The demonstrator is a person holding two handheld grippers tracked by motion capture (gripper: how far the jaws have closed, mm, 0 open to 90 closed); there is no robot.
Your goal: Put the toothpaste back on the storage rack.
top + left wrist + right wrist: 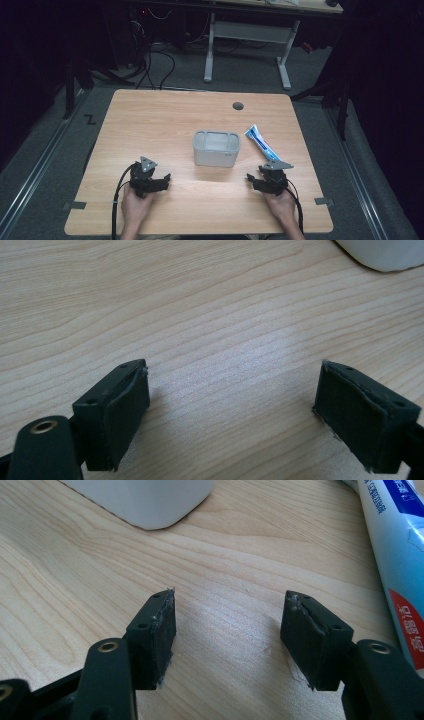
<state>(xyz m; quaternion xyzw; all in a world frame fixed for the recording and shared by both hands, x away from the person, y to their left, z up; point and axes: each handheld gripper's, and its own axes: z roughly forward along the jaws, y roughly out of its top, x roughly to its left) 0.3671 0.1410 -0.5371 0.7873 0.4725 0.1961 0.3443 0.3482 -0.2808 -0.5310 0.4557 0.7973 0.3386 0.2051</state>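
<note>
Both grippers rest near edge of counter [150, 120], fingers wide, empty: left gripper [165, 179], right gripper [250, 178]. Bin [216, 148] centre, tube [261, 142] just right.

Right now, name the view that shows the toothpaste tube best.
The high view: the whole toothpaste tube lies flat, right of the white container. The right gripper view shows part of it, its print close up, cut off at the edge. The left gripper view adds nothing.
</note>
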